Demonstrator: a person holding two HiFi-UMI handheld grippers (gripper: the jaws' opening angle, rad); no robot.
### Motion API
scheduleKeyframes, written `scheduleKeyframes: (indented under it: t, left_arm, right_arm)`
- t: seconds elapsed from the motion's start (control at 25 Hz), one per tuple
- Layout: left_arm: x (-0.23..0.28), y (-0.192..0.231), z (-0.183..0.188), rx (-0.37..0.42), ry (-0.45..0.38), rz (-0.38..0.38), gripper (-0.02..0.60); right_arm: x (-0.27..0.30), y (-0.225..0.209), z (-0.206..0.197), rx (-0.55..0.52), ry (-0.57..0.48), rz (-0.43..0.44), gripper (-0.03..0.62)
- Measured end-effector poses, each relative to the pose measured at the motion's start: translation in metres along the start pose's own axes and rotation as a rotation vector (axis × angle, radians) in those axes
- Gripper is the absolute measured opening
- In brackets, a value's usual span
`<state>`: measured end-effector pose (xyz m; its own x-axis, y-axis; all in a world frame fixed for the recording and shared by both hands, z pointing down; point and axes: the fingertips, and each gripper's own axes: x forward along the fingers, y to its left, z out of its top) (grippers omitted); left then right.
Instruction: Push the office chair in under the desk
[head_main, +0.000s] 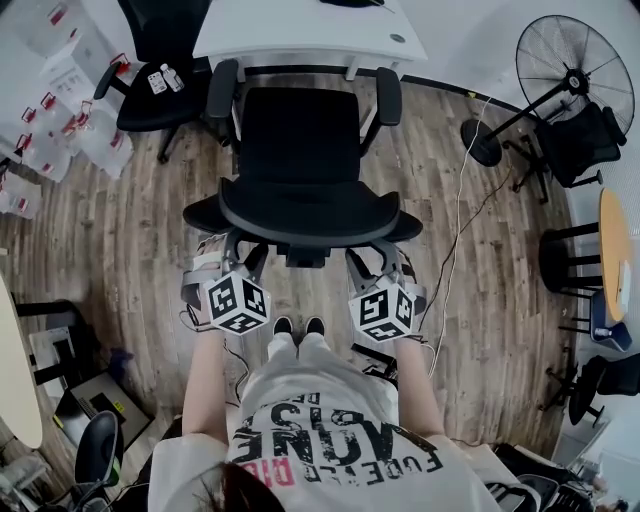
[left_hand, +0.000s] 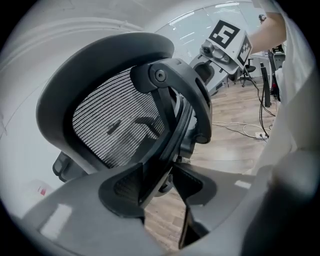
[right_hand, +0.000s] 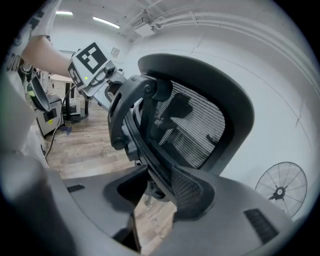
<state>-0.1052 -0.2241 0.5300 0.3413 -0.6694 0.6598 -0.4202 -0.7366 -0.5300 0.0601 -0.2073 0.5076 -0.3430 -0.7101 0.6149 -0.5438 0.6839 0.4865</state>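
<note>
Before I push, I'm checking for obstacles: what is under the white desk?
Only a white leg and a dark strip show below the desk edge, ahead of the office chair. The desktop covers the rest of the space beneath.

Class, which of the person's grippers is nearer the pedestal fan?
Right. The right gripper clamps the office chair backrest on the side toward the pedestal fan; the left gripper clamps its opposite side, farther away.

Office, white bench (head_main: 300, 35), black mesh office chair (head_main: 300, 160) before it, second black chair (head_main: 150, 105) alongside, pedestal fan (head_main: 570, 60), wood-plank floor (head_main: 130, 270), loose cables (head_main: 458, 235) across it, stacked clear boxes (head_main: 75, 130) at left, rim of a round wooden table (head_main: 618, 250) at right
</note>
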Motion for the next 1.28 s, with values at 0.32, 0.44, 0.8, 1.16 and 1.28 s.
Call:
scheduleKeyframes:
  t: [0.32,0.44,0.8,1.16,1.28]
  left_arm:
    - [0.013,0.017,0.000,0.001,-0.003,0.004,0.196]
    - [0.018,0.025,0.000,0.004,-0.006,0.004,0.196]
    - [0.032,0.041,0.003,-0.006,-0.012,0.001,0.196]
    - [0.036,0.043,0.010,-0.018,-0.028,-0.013,0.198]
    - [0.038,0.043,0.013,-0.027,-0.031,-0.012,0.199]
  right_arm:
    - [0.016,-0.013,0.006,0.004,0.003,-0.010,0.147]
    - [0.022,-0.018,0.009,0.006,0.002,-0.014,0.147]
    - [0.039,-0.033,0.011,0.006,0.010,-0.024,0.147]
    - [0.043,-0.042,0.008,-0.011,0.018,-0.021,0.149]
    - [0.044,-0.045,0.006,-0.027,0.015,-0.012,0.149]
